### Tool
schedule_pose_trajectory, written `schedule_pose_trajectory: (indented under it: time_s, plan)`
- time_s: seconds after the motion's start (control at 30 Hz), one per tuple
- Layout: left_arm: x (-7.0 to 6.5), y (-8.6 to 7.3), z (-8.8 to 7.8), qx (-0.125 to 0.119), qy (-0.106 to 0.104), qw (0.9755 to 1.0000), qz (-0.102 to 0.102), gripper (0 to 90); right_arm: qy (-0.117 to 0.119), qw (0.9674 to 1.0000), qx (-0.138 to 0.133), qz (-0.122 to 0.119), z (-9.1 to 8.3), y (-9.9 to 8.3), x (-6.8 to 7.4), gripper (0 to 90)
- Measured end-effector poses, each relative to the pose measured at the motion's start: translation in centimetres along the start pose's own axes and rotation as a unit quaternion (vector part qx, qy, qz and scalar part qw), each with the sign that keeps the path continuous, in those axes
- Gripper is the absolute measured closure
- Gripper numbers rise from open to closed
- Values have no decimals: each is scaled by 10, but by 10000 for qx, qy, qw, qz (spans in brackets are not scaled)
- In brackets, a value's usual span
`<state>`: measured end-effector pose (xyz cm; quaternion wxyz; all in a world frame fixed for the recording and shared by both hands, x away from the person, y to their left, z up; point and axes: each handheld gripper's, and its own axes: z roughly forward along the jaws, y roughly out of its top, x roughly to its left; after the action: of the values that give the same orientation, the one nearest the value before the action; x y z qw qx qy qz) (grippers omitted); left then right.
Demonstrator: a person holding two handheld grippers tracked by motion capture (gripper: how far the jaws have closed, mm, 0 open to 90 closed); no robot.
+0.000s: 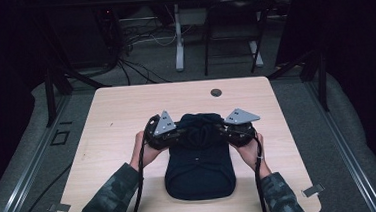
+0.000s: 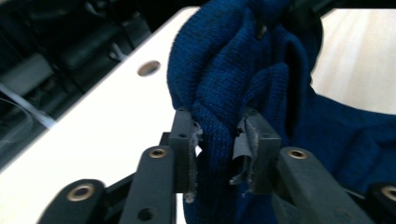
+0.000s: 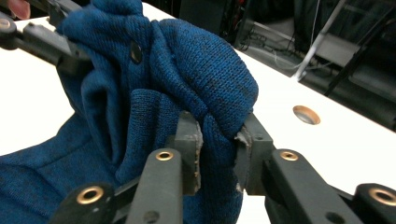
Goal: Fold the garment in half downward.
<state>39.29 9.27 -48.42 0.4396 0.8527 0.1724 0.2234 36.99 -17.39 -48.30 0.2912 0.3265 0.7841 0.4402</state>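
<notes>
dark knit garment (image 1: pixel 199 168) on table (image 1: pixel 117 121); left claw (image 1: pixel 177 133), right claw (image 1: pixel 219 129) at bunched far end.

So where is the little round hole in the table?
In the high view the round hole sits near the table's far edge, just beyond the blue knitted garment held by both grippers.

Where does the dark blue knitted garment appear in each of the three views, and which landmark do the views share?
High view: the knitted garment lies at the table's middle near the front edge, its far end bunched between both tools.
Left gripper view: it fills the centre and right, pinched between the jaws.
Right gripper view: it fills the centre and left, pinched between the jaws.
Shared landmark: the round hole in the tabletop.
</notes>
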Motion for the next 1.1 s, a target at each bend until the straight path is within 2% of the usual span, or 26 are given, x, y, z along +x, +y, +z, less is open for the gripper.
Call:
schedule_pose_trajectory:
  time_s: [0.03,0.07,0.13,0.2,0.23,0.27,0.3,0.33,0.4,0.47,0.5,0.53,0.57,0.63,0.73,0.8,0.97,1.1]
  plan:
    - [0,0,1,85,-58,9999,-33,547,-6,10000,-22,-36,0,0,1,747]
    - [-1,-1,3,183,-103,9997,-102,547,-6,10000,-22,-36,0,0,1,747]
    - [-4,-2,7,379,-140,9991,-119,444,-17,9998,-91,-198,-1,-1,6,751]
    - [-5,-4,9,441,-118,9989,-96,444,-45,9996,-115,-240,-1,-1,8,752]
    - [-4,-5,11,430,-92,9990,-108,499,-42,9994,-159,-294,0,-1,10,752]
    - [-4,-7,11,443,-106,9989,-117,499,-47,9993,-162,-347,-1,-1,11,752]
    - [-3,-8,12,499,-143,9986,-94,564,-60,9991,-194,-384,-1,-1,11,752]
    - [-3,-10,13,509,-135,9986,-69,627,-22,9989,-173,-424,-2,-1,12,752]
    - [-2,-11,14,501,-179,9986,-46,683,32,9986,-99,-511,-3,-3,10,748]
    - [-4,-11,14,426,-94,9990,26,694,39,9987,-110,-503,-3,-3,9,745]
    - [-4,-10,13,369,4,9993,84,704,143,9988,-59,-463,-4,-5,7,729]
    - [-4,-10,13,369,4,9993,84,707,143,9988,-59,-463,-4,-5,7,729]
    - [-5,-9,12,306,74,9994,111,709,239,9991,-33,-341,-5,-6,4,698]
    - [-6,-8,11,250,179,9993,195,709,307,9991,41,-284,-6,-8,2,696]
    - [-8,-6,10,246,164,9992,274,707,365,9989,137,-272,-9,-10,2,696]
    - [-11,-3,8,294,194,9985,427,705,426,9987,156,-233,-11,-12,1,693]
    - [-18,-2,5,369,277,9968,646,699,477,9980,259,-316,-14,-17,4,677]
    - [-19,-3,6,357,311,9966,673,695,449,9973,395,-417,-14,-20,6,660]
